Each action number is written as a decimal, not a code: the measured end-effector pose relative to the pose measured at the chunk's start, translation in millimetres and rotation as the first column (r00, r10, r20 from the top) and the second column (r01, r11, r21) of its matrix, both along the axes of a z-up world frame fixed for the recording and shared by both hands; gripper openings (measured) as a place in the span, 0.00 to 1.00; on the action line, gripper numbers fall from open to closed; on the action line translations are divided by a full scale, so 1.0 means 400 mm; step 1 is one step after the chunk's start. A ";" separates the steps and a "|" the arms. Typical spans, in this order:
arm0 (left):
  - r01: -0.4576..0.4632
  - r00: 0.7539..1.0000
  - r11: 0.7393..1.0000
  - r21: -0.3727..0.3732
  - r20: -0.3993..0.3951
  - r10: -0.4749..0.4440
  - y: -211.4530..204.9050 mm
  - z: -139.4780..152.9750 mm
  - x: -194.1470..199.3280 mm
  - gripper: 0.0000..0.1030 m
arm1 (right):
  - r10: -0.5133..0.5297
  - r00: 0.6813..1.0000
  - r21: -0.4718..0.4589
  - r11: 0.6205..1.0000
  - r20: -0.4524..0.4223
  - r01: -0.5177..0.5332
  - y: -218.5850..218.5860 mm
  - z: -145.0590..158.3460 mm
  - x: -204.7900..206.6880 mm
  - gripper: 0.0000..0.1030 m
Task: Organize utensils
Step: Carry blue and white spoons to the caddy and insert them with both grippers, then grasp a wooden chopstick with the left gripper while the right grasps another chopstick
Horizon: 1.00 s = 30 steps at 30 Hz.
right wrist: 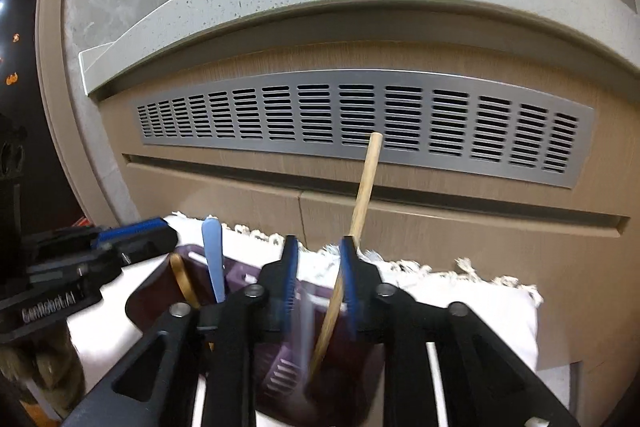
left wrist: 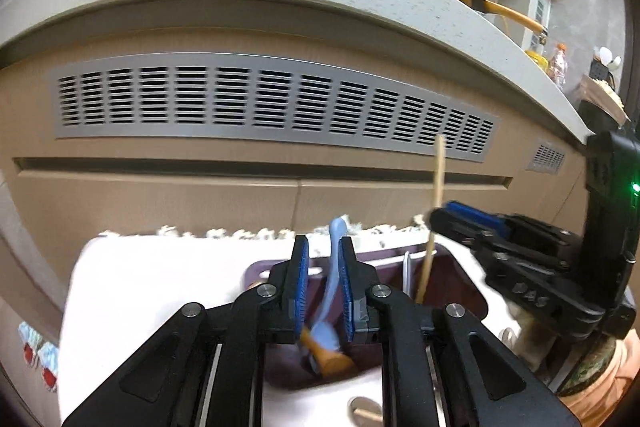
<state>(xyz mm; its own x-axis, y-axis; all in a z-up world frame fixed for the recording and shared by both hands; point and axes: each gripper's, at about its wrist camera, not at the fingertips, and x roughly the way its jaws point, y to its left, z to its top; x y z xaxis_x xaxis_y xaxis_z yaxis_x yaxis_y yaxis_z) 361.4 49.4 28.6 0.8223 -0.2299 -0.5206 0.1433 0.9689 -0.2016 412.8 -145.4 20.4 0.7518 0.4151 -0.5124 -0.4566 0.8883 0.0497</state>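
left claw: my jaws stand a little apart around the blue spoon. The handle leans on the right pad, the left pad is clear of it, so I read this as a let-go, not a pinch.
blue spoon: bowl down in the caddy, handle up past my fingertips. It stands because the caddy wall props it.
right claw: jaws also slightly spread, with the stick between them. It lies against the right pad; the frames are blurred, so I cannot swear the pad has stopped pressing.
stick: a pale wooden handle, tilted, lower end inside the caddy, upper end up before the vent.
caddy: purple, slotted, on the white cloth near its far fringed edge, below the cabinet front.
why both point down: each utensil goes in handle-up, so it can be pulled out again.
step: both drops look nearly done, in my judgement.
risk: the stick leans, and may tip as I draw clear.
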 end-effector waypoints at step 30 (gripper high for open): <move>-0.063 0.919 0.984 0.168 -0.375 0.123 0.033 -0.291 -0.153 0.43 | 0.100 0.989 -0.271 0.954 -0.113 -0.127 -0.043 -0.194 -0.407 0.84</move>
<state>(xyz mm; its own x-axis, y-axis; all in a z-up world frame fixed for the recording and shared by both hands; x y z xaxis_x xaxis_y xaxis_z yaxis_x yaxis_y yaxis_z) 300.4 62.5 -87.8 0.5675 -0.0573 -0.8214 -0.0076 0.9972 -0.0748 250.1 -162.5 -57.1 0.6486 0.3268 -0.6874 -0.5605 0.8161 -0.1410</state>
